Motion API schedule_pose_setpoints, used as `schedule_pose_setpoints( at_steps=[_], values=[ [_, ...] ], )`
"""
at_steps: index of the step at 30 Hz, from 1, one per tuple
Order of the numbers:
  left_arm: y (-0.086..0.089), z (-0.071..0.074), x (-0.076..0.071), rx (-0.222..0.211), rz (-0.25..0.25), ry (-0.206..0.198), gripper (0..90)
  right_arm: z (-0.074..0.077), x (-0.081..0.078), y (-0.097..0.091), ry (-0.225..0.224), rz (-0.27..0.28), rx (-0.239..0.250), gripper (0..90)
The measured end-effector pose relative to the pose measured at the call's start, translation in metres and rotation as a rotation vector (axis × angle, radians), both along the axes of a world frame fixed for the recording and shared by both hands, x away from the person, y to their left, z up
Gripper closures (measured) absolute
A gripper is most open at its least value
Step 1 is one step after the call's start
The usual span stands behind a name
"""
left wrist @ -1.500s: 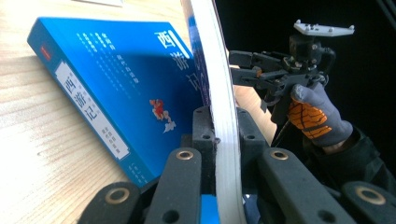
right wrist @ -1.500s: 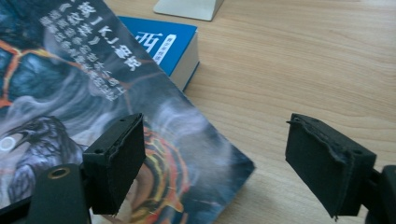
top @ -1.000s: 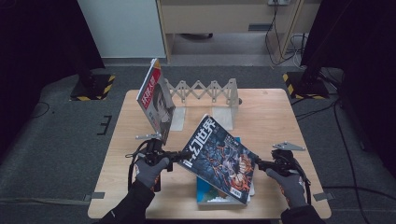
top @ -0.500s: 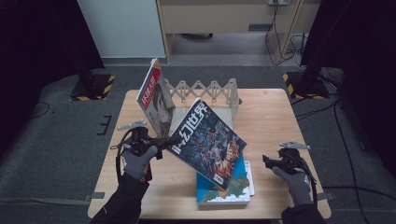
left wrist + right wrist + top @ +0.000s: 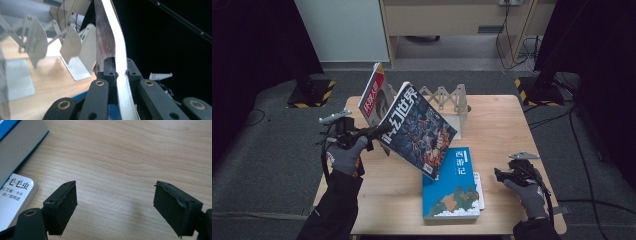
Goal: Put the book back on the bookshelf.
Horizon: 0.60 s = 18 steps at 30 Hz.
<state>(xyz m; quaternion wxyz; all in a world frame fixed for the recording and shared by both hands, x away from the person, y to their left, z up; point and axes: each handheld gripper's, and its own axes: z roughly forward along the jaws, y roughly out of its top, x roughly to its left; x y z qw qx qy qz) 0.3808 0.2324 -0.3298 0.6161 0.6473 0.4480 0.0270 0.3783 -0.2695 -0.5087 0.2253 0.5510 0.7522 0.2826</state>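
The magazine (image 5: 419, 131) hangs tilted above the table's (image 5: 507, 125) middle, pinched at its left edge by your left gripper (image 5: 374, 133). Keep that clamp firm and swing the magazine upright before easing it into the rack (image 5: 444, 100), just right of the magazine (image 5: 373, 95) already standing there. Your right gripper (image 5: 500, 174) rests open and empty, right of the blue book (image 5: 452, 185); leave it there.

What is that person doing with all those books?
The person is holding a dark-covered magazine up in the air, tilted, with the left gripper clamped on its edge. It hangs next to a folding book rack, where a red-covered magazine already stands. The right gripper sits open and empty over the wooden table. A blue book lies flat on top of a white book.
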Motion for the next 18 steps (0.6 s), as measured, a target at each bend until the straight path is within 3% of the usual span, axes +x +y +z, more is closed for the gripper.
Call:
schedule_pose_setpoints(
  at_steps=[9,18],
  values=[
    [0.025,0.037,-0.010,0.005,0.063,-0.064,82.1,-0.002,0.001,0.000,0.012,0.001,-0.015,19.1],
    [0.040,0.058,-0.010,0.046,0.129,-0.097,82.1,-0.004,0.001,0.000,0.020,0.001,-0.019,18.8]
  ],
)
